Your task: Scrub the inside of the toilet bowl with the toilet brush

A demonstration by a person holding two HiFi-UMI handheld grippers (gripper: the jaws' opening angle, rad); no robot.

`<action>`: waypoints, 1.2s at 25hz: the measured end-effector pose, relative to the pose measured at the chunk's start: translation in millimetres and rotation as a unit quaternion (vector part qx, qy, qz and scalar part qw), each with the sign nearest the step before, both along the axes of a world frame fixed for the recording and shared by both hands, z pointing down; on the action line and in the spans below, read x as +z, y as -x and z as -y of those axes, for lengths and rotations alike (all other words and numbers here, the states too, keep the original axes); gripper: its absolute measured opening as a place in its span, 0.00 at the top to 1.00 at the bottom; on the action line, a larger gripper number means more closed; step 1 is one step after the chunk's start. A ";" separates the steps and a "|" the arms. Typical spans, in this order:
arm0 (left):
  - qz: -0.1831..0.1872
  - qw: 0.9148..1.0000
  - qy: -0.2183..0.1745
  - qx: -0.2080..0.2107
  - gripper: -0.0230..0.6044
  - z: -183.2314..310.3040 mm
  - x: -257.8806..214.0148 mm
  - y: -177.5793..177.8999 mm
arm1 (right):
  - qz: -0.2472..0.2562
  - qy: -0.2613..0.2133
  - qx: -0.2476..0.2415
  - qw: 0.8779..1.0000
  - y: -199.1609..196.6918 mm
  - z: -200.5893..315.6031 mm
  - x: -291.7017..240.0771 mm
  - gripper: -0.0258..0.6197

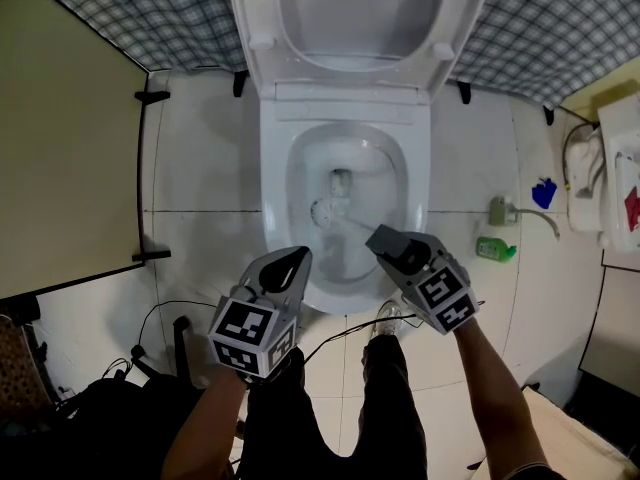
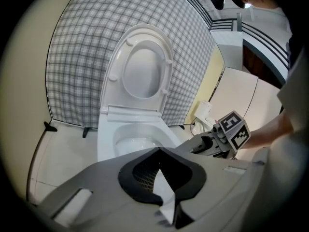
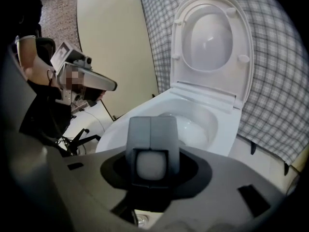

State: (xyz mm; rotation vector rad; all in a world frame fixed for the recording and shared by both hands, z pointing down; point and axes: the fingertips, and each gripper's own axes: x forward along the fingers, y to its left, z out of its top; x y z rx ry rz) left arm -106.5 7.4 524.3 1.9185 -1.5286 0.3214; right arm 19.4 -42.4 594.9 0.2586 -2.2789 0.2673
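Right hand-held gripper [image 1: 381,238] pinching toilet brush [image 1: 340,220] handle, bristle head down inside toilet bowl [image 1: 277,168]

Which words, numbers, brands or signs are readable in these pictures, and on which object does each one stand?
No text is readable in any view.
Left marker cube and right marker cube: black-and-white square patterns only, no letters or numbers.
Green container on the floor: any label is too small to read.
Red patch at the right edge: too blurred to read.
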 end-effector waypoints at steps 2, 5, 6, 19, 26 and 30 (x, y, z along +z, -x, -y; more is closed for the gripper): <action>-0.002 1.000 -0.001 0.000 0.95 0.1 0.6 -2.0 | -0.013 0.004 -0.027 1.000 -9.8 -11.8 -6.0 0.68; -0.004 1.000 0.000 0.000 0.95 -1.1 2.4 -6.5 | -0.028 0.010 -0.070 0.997 -24.4 -27.1 -17.8 0.68; -0.005 1.000 0.000 0.001 0.95 -1.5 2.7 -8.4 | -0.033 0.012 -0.085 0.996 -28.9 -31.6 -22.5 0.68; -0.011 1.000 0.003 0.000 0.95 -2.6 2.9 -9.1 | -0.132 -0.002 -0.158 0.979 -61.8 -32.8 -30.6 0.68; -0.013 1.000 0.006 0.008 0.95 -6.9 4.8 -7.7 | -0.158 -0.039 -0.141 0.976 -27.9 -10.1 11.0 0.68; -0.018 1.000 0.008 0.008 0.95 -10.1 6.0 -8.2 | -0.164 -0.038 -0.102 0.981 -11.4 11.1 31.8 0.68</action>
